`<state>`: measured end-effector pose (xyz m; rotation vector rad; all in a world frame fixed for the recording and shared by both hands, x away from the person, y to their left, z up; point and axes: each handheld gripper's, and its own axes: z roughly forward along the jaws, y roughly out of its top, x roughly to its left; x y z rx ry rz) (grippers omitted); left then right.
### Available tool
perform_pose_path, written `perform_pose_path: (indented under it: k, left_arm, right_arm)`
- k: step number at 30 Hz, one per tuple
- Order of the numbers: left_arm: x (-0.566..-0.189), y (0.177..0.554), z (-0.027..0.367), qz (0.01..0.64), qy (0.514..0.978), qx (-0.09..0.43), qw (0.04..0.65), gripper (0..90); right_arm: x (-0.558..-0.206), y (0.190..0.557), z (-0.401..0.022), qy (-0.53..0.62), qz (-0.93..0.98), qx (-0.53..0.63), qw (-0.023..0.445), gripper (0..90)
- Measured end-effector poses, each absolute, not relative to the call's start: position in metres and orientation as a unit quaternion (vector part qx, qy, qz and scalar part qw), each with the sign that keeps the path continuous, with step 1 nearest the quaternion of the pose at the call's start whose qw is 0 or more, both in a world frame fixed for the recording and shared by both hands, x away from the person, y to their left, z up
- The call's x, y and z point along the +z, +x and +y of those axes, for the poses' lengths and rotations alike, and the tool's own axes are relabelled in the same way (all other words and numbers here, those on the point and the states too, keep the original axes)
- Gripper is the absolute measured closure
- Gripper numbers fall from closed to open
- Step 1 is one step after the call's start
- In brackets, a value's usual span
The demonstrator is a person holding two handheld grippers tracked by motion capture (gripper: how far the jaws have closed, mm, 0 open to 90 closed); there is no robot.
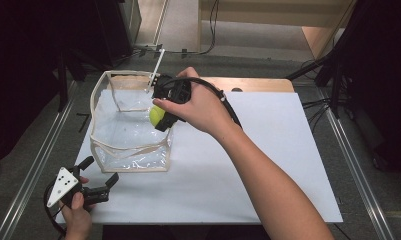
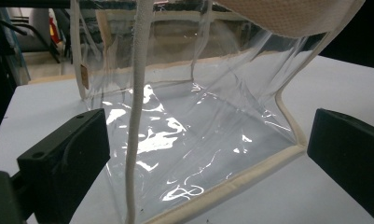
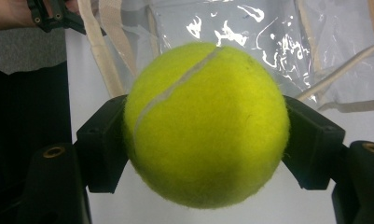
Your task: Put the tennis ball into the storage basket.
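Holding a tennis ball (image 3: 205, 123) pinched between the two jaws of my right tool (image 1: 164, 111), I am keeping it just over the near rim of the clear bag (image 1: 130, 131), at its right-hand corner. The jaws are pressing on the ball's sides at its widest part, which I judge is why it is sitting steady with nothing under it. Beyond the ball, in the right gripper view, the bag's shiny plastic and its cloth straps are lying straight ahead of the tool, so I take it the ball is meant to go down into the bag.

My left tool (image 1: 99, 176) is resting low at the table's near left corner, its jaws spread wide with nothing between them. Ahead of it, in the left gripper view, the bag's cream-edged bottom seam and a hanging strap (image 2: 137, 107) are standing just in front of the jaws, not touching them. I judge it is waiting there to steady the bag if the soft walls sag.

Both are working over a white sheet (image 1: 268, 165) covering the wooden table (image 1: 258, 84). Around it the room is dark, with black stands, loose cables and a grey floor (image 1: 48, 150).
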<state>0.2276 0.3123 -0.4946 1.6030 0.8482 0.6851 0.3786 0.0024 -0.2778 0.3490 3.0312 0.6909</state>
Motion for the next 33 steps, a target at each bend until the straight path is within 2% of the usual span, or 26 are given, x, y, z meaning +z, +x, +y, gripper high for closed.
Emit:
perform_pose_path:
  k: [33]
  left_arm:
    - [-0.495, 0.228, 0.312, 0.359, 0.683, 0.290, 0.567, 0.0]
  right_arm:
    - [-0.295, 0.385, 0.031, 0.110, 0.970, 0.217, 0.011, 23.5]
